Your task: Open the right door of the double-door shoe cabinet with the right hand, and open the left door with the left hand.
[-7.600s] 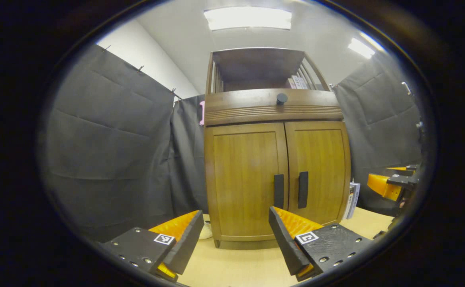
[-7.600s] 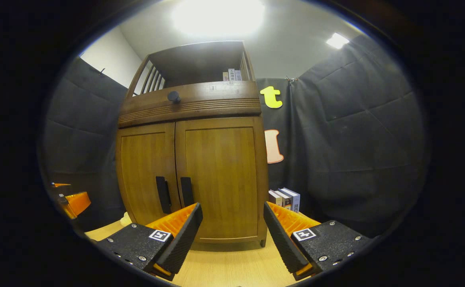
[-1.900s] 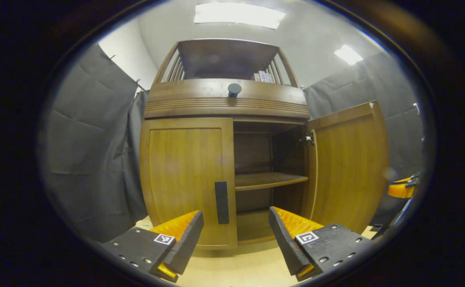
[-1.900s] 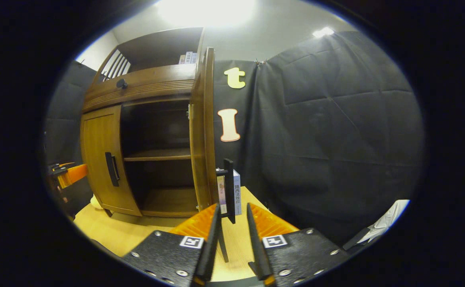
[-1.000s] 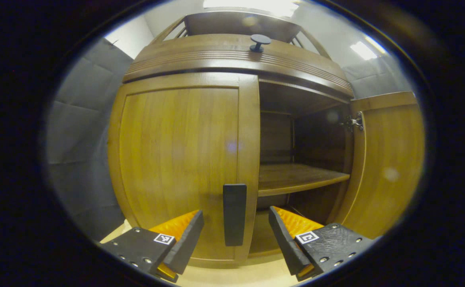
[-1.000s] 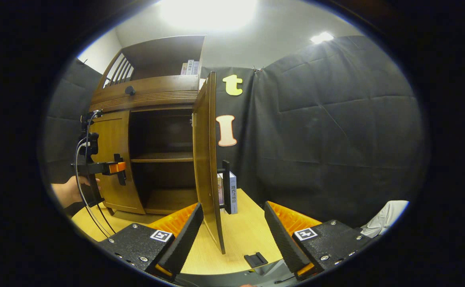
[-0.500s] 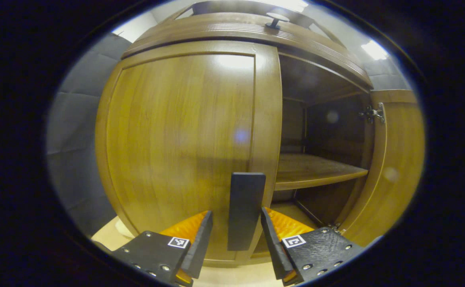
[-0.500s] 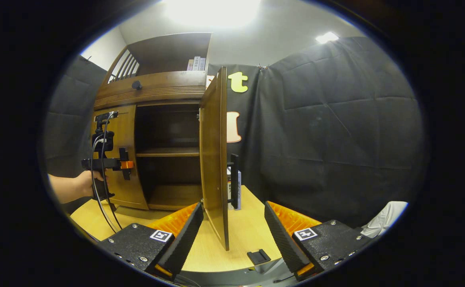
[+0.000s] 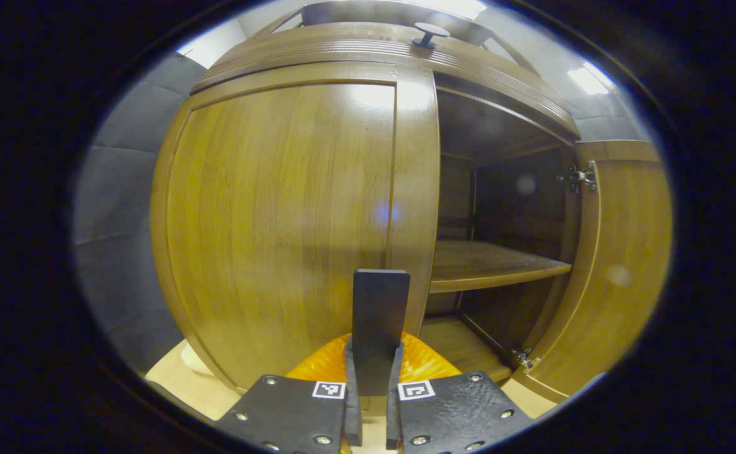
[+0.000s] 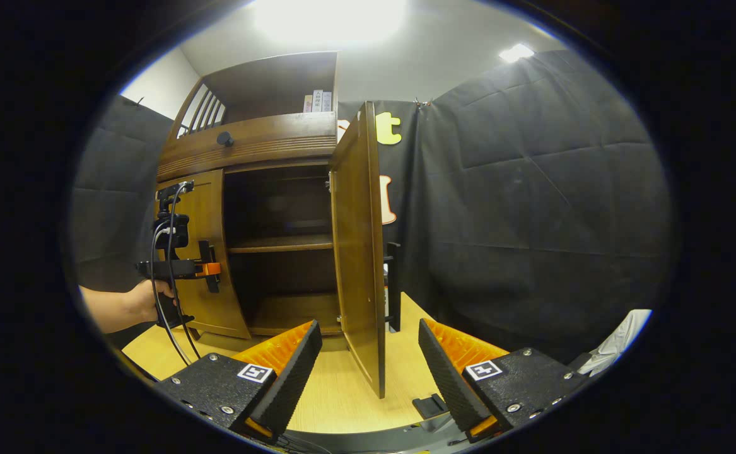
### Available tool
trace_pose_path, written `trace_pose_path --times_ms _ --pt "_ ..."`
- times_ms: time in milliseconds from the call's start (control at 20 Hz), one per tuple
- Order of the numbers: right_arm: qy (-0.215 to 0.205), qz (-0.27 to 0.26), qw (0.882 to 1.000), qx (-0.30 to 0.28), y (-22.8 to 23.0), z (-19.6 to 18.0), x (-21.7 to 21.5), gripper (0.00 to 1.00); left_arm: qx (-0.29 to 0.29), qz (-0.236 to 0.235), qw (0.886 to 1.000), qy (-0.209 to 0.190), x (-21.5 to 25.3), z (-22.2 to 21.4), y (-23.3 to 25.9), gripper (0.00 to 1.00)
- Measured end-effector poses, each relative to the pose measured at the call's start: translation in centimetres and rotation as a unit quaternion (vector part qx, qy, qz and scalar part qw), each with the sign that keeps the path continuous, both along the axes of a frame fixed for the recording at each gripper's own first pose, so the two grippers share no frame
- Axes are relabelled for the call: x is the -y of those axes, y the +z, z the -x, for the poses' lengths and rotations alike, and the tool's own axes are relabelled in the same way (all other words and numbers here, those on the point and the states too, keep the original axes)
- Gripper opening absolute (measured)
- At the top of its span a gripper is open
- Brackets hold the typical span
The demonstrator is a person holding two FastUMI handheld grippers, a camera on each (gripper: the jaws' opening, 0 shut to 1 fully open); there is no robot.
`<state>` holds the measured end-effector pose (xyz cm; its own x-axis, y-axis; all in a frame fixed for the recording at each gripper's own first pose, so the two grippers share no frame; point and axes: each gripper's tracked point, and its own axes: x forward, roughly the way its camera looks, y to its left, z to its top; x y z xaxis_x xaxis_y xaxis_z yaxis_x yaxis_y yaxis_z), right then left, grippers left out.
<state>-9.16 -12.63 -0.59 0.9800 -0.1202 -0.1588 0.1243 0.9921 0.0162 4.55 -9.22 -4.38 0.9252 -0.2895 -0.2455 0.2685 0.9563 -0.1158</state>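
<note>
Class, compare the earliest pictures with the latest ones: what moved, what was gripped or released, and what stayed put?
The right door swung open and the right gripper, now open, let go of its handle. The left gripper advanced and closed on the left door handle. The left door stays shut.

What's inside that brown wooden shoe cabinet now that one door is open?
Inside the brown wooden shoe cabinet, behind the open right door, a bare wooden shelf and a bare bottom board show. The closed left door covers the other half.
</note>
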Motion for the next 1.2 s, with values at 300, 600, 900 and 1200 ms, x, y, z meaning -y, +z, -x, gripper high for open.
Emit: trace_pose_path --times_ms 300,600,900,1200 --pt "0.022 -0.013 1.0 0.003 0.1 -1.8 -2.4 0.95 0.013 0.005 1.0 0.002 -0.6 1.3 0.6 0.11" --pt "0.05 -0.021 0.999 0.006 0.1 -3.0 -4.7 0.95 0.01 0.007 1.0 0.009 -1.9 3.2 1.0 0.15" --pt "0.075 -0.025 0.997 0.006 0.2 -4.2 -7.1 0.94 0.011 0.007 0.999 0.033 -6.0 8.0 1.7 0.11" --pt "0.102 -0.029 0.994 0.004 -0.3 -4.7 -10.0 0.95 0.007 0.015 0.998 0.057 -10.2 10.9 1.8 0.11"
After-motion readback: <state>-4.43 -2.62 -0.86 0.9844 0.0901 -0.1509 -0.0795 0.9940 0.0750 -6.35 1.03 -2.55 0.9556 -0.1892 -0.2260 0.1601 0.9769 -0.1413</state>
